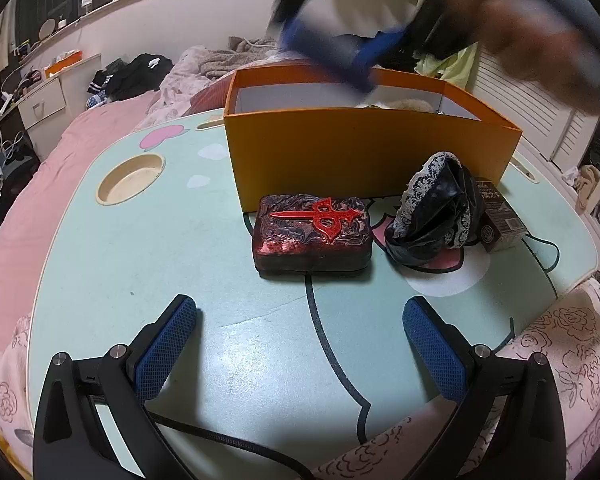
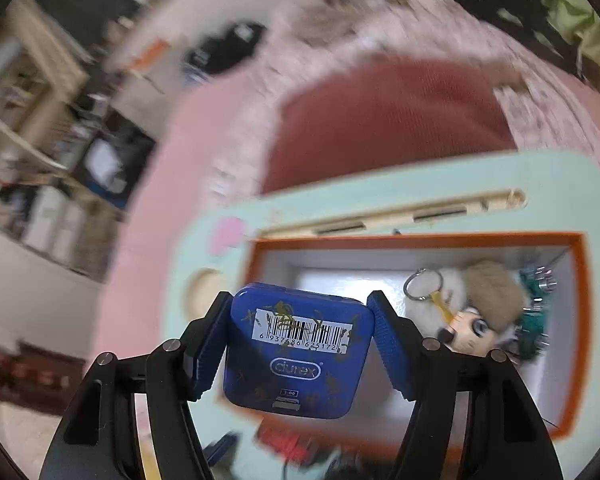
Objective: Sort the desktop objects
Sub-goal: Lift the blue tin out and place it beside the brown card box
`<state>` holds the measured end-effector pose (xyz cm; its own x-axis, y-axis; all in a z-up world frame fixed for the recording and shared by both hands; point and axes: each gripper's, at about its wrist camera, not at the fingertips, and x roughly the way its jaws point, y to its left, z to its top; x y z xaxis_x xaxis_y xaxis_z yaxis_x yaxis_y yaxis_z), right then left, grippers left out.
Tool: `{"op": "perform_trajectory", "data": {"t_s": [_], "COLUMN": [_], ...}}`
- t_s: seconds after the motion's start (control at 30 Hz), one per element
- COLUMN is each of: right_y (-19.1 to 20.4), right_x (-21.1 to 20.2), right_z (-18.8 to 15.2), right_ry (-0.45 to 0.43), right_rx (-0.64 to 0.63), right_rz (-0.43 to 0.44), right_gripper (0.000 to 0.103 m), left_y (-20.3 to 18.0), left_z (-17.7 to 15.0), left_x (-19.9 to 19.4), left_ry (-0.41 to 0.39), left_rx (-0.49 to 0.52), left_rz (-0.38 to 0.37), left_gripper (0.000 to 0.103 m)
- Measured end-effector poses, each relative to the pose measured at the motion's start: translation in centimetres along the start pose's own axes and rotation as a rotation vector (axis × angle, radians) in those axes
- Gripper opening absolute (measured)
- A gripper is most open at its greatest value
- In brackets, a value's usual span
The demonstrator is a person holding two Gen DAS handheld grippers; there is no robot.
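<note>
My right gripper (image 2: 300,316) is shut on a blue tin (image 2: 296,352) with a barcode and holds it above the left end of the open orange box (image 2: 576,320). The box holds a plush doll keychain (image 2: 476,308) and teal items. In the left wrist view the right gripper (image 1: 340,56) shows blurred above the orange box (image 1: 364,152). My left gripper (image 1: 300,312) is open and empty, low over the mint table (image 1: 160,260). In front of it lie a dark red case with a red sword emblem (image 1: 312,236), a black lace-trimmed pouch (image 1: 436,212) and a small dark carton (image 1: 500,216).
The table sits on a bed with pink bedding (image 1: 40,184). It has a round cup recess (image 1: 131,178) at the left. A black cable (image 1: 228,440) runs near the front edge. Clothes and furniture lie beyond.
</note>
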<state>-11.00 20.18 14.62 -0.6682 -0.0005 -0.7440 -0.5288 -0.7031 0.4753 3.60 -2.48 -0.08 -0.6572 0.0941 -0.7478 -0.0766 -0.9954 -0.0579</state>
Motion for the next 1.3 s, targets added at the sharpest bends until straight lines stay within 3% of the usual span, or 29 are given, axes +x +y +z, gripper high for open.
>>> {"op": "perform_trajectory", "data": {"t_s": [0.1, 0.17, 0.27, 0.33, 0.43, 0.57, 0.67, 0.77, 0.83, 0.97, 1.2, 1.3], "right_y": [-0.7, -2.9, -6.3, -9.3, -11.0, -10.4, -9.8, -10.0, -9.9, -9.5, -10.5, -9.7], "right_x": [-6.2, -9.3, -9.7, -8.0, -5.2, -2.2, -1.0, -2.1, -3.7, -5.8, -4.2, -2.9], "right_z": [-1.8, -4.3, -7.7, -10.3, -11.4, -11.5, -11.1, -11.4, -12.5, -15.7, -20.8, -21.0], "right_ry": [-0.101, -0.141, -0.129, -0.082, -0.042, -0.042, -0.082, -0.177, -0.241, -0.260, -0.245, -0.214], "right_rx": [-0.075, -0.126, -0.144, -0.105, -0.062, -0.082, -0.066, -0.066, -0.072, -0.176, -0.306, -0.373], "right_rz": [-0.015, -0.102, -0.300, -0.378, -0.386, -0.389, -0.291, -0.258, -0.243, -0.197, -0.281, -0.325], "right_gripper": [0.067, 0.067, 0.067, 0.067, 0.067, 0.067, 0.069, 0.070, 0.077, 0.078, 0.082, 0.095], "left_y": [0.0, -0.1, -0.1, 0.0, -0.1, -0.1, -0.1, -0.1, -0.1, -0.1, -0.3, -0.4], "left_z": [0.0, 0.0, 0.0, 0.0, 0.1, 0.0, 0.0, 0.0, 0.0, 0.0, 0.0, 0.0], "left_x": [0.0, 0.0, 0.0, 0.1, 0.1, 0.1, 0.1, 0.1, 0.2, 0.2, 0.3, 0.2], "left_ry": [0.000, 0.000, 0.000, 0.002, 0.004, 0.008, 0.008, 0.008, 0.008, 0.007, 0.008, 0.010], "left_rx": [0.000, -0.001, -0.001, -0.002, -0.001, 0.001, 0.001, 0.001, 0.000, 0.000, 0.000, 0.006], "left_rz": [0.000, 0.000, 0.001, 0.003, 0.007, 0.006, 0.007, 0.006, 0.005, 0.007, 0.010, 0.019], "left_gripper": [0.103, 0.103, 0.103, 0.103, 0.103, 0.103, 0.103, 0.103, 0.103, 0.103, 0.103, 0.103]}}
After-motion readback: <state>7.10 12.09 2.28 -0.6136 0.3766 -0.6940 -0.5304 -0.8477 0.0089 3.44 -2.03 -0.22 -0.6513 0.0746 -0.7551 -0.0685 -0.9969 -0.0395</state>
